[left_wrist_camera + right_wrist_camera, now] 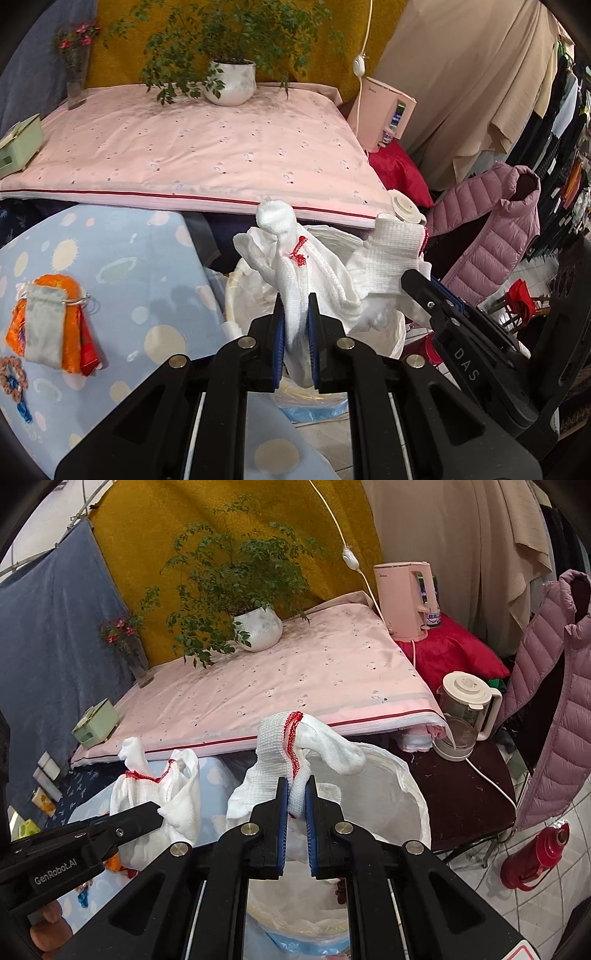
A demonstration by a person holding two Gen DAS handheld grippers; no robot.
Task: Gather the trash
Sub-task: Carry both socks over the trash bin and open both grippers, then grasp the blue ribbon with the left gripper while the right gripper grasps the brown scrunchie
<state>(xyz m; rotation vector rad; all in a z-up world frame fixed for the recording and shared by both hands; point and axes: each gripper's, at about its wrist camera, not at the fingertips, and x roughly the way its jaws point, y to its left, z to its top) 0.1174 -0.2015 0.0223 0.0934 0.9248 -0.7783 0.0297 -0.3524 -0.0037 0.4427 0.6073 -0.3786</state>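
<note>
My left gripper (pixel 295 314) is shut on a white knitted glove with red stitching (pixel 295 258), held upright above the bin. My right gripper (pixel 297 794) is shut on a second white glove with a red cuff edge (pixel 291 746), also above the bin. A bin lined with a white plastic bag (pixel 410 775) stands just below and ahead of both grippers; it also shows in the left wrist view (pixel 384 332). In the right wrist view the left gripper (pixel 157 810) and its glove (pixel 173 797) show at left. In the left wrist view the right gripper (pixel 413 280) shows at right.
A pink-covered table (pixel 295 679) with a potted plant (pixel 258 627), flower vase (pixel 138 664) and green box (pixel 96 722) lies beyond the bin. A light blue spotted surface (pixel 122 266) is at left. A kettle (pixel 465 712), pink appliance (pixel 406 598), pink jacket (pixel 546 686) and red flask (pixel 535 853) are at right.
</note>
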